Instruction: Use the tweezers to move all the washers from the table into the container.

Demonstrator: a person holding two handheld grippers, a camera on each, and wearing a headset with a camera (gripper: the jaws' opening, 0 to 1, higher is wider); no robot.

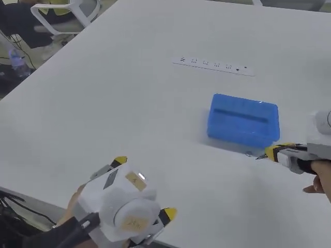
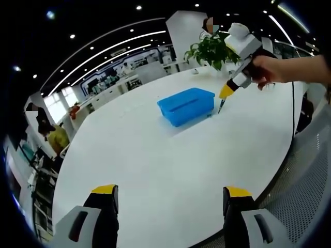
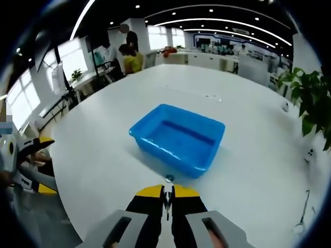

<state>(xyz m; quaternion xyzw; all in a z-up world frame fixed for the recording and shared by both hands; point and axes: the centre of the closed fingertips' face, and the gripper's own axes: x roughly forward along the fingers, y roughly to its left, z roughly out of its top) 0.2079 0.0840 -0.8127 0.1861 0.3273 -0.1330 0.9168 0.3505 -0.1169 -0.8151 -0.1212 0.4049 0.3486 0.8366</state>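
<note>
I count one blue container (image 3: pixel 170 155), one small washer (image 3: pixel 169 179), one pair of tweezers (image 2: pixel 221 106) and two claws on the white desk (image 1: pixel 129 103); a power strip (image 1: pixel 214 65) lies beyond the container. The right claw (image 3: pixel 166 192) is pressed together on the tweezers and points down at the desk just beside the container's near wall; the washer sits at their tip, but I cannot tell if it is pinched. The left claw (image 2: pixel 170 204) hangs spread and holds nothing near the desk's front edge, well apart from the container; wide bare desk lies between them.
</note>
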